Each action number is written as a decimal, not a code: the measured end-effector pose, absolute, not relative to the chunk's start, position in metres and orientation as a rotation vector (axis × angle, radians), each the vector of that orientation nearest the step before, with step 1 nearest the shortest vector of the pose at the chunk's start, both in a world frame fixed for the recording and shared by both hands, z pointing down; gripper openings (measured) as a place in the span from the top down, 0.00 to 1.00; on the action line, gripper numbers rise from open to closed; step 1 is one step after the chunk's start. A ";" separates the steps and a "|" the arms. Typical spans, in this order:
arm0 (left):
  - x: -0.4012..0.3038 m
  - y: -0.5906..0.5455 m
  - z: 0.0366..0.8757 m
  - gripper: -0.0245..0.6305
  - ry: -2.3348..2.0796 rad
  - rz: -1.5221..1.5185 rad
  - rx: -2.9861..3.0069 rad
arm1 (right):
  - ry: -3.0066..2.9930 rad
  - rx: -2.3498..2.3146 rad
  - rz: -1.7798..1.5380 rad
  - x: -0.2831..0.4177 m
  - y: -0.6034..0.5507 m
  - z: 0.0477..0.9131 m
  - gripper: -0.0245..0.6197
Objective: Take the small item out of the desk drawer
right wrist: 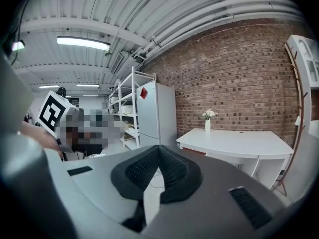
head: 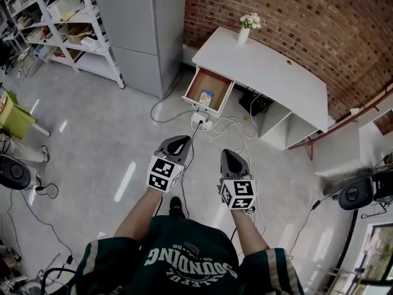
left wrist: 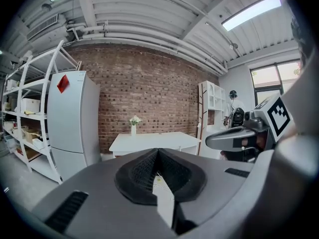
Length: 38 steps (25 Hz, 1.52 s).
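The small item [head: 206, 97] lies in the open drawer [head: 195, 86], seemingly a light, thin packet (best pinched across its narrow sides), with left tool [head: 177, 142] and right tool [head: 234, 156] closed, empty, well away.

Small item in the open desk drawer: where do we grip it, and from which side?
From above. The drawer is pulled out and open-topped, and its walls bar a level approach. The small item seems to lie flat near the front panel, so straddle its narrower width. Finer shape is too small to tell.
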<state>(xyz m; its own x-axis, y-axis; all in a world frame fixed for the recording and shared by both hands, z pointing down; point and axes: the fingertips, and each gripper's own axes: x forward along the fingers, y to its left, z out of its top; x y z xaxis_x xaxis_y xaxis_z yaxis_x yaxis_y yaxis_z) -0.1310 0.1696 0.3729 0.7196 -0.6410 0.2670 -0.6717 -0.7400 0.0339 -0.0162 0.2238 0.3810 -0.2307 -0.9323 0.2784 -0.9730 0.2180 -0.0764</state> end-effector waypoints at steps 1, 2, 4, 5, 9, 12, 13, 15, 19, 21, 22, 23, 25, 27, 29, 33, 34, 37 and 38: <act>-0.132 0.164 0.374 0.94 -1.065 0.360 2.795 | -2.307 1.835 0.351 -0.018 0.218 0.381 0.92; -0.133 0.158 0.374 0.94 -1.058 0.360 2.798 | -2.302 1.841 0.351 -0.019 0.212 0.381 0.93; -0.134 0.148 0.375 0.94 -1.044 0.363 2.805 | -2.293 1.856 0.352 -0.020 0.201 0.381 0.92; -0.135 0.142 0.376 0.94 -1.039 0.365 2.808 | -2.290 1.864 0.353 -0.021 0.195 0.381 0.92; -0.144 0.120 0.379 0.94 -1.020 0.364 2.815 | -2.278 1.888 0.351 -0.028 0.175 0.380 0.93; -0.149 0.109 0.377 0.94 -1.002 0.366 2.822 | -2.265 1.910 0.354 -0.032 0.167 0.378 0.92; -0.150 0.106 0.377 0.94 -0.995 0.367 2.823 | -2.260 1.918 0.357 -0.033 0.165 0.378 0.92; -0.150 0.102 0.378 0.94 -0.979 0.371 2.827 | -2.251 1.930 0.363 -0.035 0.161 0.379 0.92; -0.149 0.095 0.384 0.94 -0.956 0.382 2.826 | -2.236 1.941 0.374 -0.035 0.155 0.382 0.92; -0.147 0.091 0.386 0.94 -0.947 0.384 2.825 | -2.232 1.947 0.377 -0.034 0.153 0.383 0.92; -0.147 0.090 0.387 0.94 -0.943 0.384 2.824 | -2.230 1.949 0.380 -0.034 0.152 0.384 0.92; -0.146 0.088 0.389 0.94 -0.938 0.385 2.823 | -2.229 1.951 0.383 -0.033 0.150 0.386 0.92; -0.144 0.085 0.393 0.94 -0.930 0.387 2.822 | -2.227 1.953 0.387 -0.032 0.146 0.389 0.92; -0.139 0.079 0.395 0.94 -0.924 0.391 2.822 | -2.229 1.956 0.386 -0.029 0.139 0.390 0.92; -0.134 0.070 0.396 0.94 -0.922 0.393 2.825 | -2.235 1.956 0.381 -0.026 0.130 0.390 0.92; -0.124 0.047 0.397 0.94 -0.922 0.399 2.831 | -2.241 1.963 0.384 -0.017 0.104 0.392 0.92; -0.121 0.040 0.398 0.94 -0.921 0.402 2.831 | -2.242 1.965 0.385 -0.014 0.097 0.392 0.93; -0.111 0.017 0.402 0.94 -0.923 0.410 2.828 | -2.249 1.962 0.386 -0.005 0.073 0.395 0.92; -0.108 0.009 0.403 0.94 -0.925 0.411 2.826 | -2.252 1.955 0.386 -0.002 0.065 0.396 0.93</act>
